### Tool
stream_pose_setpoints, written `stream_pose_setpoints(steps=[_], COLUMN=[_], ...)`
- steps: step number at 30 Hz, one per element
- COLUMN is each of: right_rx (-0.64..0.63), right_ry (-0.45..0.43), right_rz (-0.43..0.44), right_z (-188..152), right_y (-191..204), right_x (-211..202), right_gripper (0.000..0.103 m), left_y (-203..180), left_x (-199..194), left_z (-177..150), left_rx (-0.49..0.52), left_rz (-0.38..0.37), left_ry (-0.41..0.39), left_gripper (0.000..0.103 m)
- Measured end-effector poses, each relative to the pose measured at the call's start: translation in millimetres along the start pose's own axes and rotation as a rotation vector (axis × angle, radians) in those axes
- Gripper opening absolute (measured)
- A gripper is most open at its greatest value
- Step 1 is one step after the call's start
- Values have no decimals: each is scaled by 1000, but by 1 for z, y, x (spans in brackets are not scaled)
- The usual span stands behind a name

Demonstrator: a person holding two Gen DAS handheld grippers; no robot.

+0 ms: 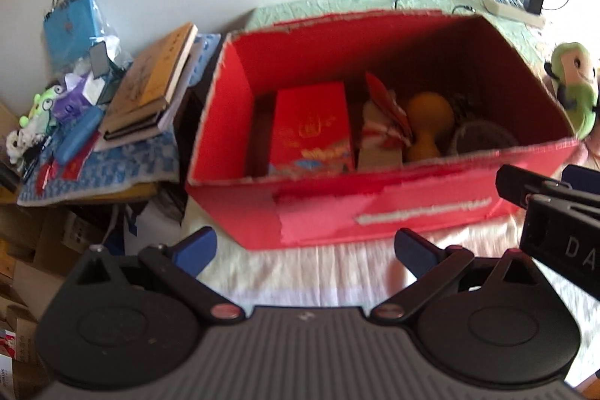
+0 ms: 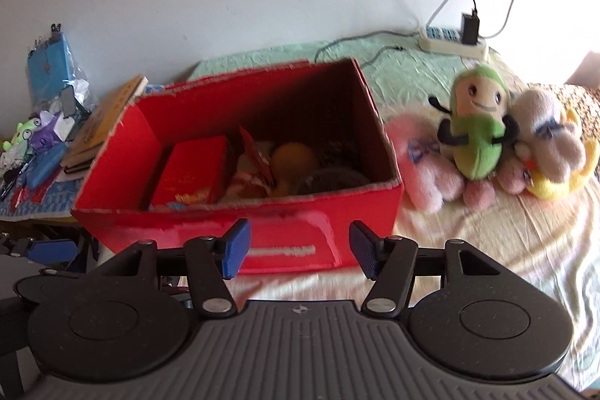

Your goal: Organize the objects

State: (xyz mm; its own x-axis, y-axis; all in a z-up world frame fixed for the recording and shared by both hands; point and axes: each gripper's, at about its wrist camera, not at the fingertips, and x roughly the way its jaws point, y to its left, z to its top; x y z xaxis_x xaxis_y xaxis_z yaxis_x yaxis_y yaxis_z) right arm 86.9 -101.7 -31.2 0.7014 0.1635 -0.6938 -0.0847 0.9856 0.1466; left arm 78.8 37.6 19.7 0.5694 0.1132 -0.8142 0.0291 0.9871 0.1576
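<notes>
Lying lengthwise left to right, the red cardboard box (image 1: pixel 375 212) sits open-topped just beyond both grippers. The left gripper (image 1: pixel 305 250) and right gripper (image 2: pixel 300 250) are spread, holding nothing.

Bed (image 2: pixel 487 250), pale sheet: red box (image 2: pixel 210 231) centre frame; plush toys (image 2: pixel 483 145) heaped right; power strip (image 2: pixel 450 44) upper right. Cluttered bench (image 2: pixel 48 208) left edge.

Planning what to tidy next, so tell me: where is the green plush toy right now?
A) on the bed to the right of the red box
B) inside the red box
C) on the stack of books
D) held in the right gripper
A: the green plush toy sits among other plush toys on the bed, right of the red box; the right gripper is open and empty.
</notes>
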Motion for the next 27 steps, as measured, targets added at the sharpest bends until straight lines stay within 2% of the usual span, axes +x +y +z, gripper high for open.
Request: stream_pose_setpoints(steps=[13, 22, 27], right_rx=[60, 33, 34], right_ry=[-59, -116, -105], right_rz=[10, -13, -25], right_z=[34, 66, 71], right_y=[-14, -8, -6], right_x=[-2, -5, -4], right_gripper=[62, 62, 62], left_y=[4, 17, 21], left_x=[-7, -29, -34], left_z=[41, 92, 109], left_rx=[-7, 78, 68], left_rz=[14, 129, 152], left_ry=[-51, -191, -212], left_gripper=[101, 101, 101])
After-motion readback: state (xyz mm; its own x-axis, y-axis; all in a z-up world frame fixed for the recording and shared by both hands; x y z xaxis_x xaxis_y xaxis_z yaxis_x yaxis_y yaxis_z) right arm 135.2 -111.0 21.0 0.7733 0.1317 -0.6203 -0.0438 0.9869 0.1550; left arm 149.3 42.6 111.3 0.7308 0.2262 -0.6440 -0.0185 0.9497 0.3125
